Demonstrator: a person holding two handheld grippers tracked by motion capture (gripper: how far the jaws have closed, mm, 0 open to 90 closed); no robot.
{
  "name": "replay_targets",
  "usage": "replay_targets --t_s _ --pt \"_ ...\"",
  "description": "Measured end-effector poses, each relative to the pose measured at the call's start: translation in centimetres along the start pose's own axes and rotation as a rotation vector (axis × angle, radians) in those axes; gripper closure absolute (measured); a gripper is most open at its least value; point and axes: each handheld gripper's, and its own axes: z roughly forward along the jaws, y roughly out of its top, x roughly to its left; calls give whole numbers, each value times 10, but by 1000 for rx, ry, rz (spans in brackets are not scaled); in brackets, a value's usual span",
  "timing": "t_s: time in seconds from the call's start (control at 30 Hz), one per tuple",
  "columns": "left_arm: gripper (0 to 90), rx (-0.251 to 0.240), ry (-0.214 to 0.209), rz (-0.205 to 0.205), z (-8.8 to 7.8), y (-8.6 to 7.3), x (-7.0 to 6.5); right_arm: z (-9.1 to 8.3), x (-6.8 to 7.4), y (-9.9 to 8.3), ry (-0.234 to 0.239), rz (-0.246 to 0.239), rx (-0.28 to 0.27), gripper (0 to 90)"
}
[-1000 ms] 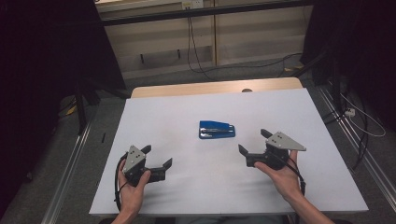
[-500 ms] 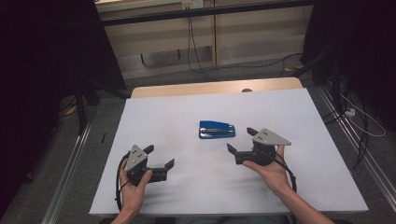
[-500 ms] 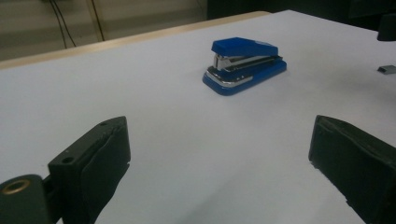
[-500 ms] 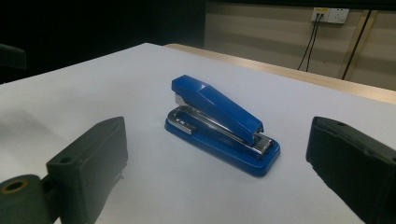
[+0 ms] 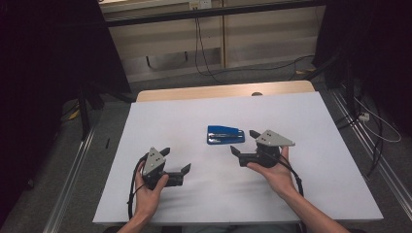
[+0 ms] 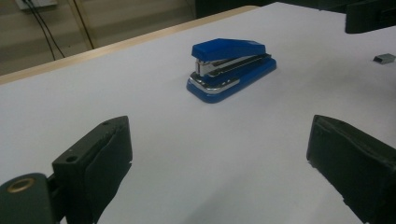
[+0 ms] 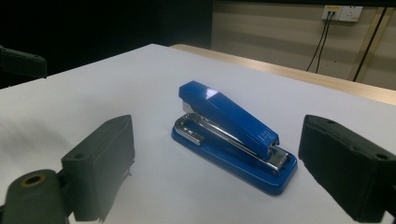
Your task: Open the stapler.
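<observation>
A blue stapler (image 5: 225,134) with a chrome magazine lies flat near the middle of the white table top (image 5: 316,111). My right gripper (image 5: 244,141) sits just right of it, open, its jaws having just been closing a little; they point at the stapler (image 7: 233,133), which lies just ahead of the two pads without touching them. My left gripper (image 5: 176,160) rests lower left, open and empty, well short of the stapler (image 6: 231,67). Nothing is between either pair of jaws.
A small strip of staples (image 6: 384,58) lies on the white surface beyond the stapler. A bare wooden edge (image 5: 223,91) runs along the table's far side. Cables and dark stands flank the table on the floor.
My right gripper has slid left, close up to the stapler. The left gripper has shifted slightly right and forward. The stapler has stayed put.
</observation>
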Motion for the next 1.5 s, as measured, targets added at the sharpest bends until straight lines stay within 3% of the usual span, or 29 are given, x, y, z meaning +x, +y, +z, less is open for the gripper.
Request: replay_targets --t_s 0.13,0.23,0.33,0.73,0.77,0.87,1.07,1.13,1.2,1.37,1.5 --pt "69 -3 -15 -2 6 3 1 4 1 3 2 -4 -4 135" --pt "69 -2 -13 -29 16 6 3 10 3 5 17 -16 -5 168" --pt "63 8 9 -20 24 10 4 15 6 5 32 -19 8 179" --pt "53 -12 -11 16 42 23 11 32 6 7 52 -14 29 274" --pt "53 -14 -31 14 46 24 12 33 5 7 55 -19 31 287" --pt "48 -15 -35 20 50 25 13 36 5 10 61 -18 29 302" --pt "45 -5 -24 26 59 30 15 43 4 13 91 -21 43 387" --pt "45 -8 -20 19 63 32 18 44 3 13 93 -9 53 494" --pt "45 2 -18 18 67 34 20 46 1 15 107 9 47 534" --pt "52 -13 -7 17 78 39 24 50 -1 17 116 4 51 635" --pt "55 3 3 15 89 40 26 53 -1 17 120 -12 60 736"
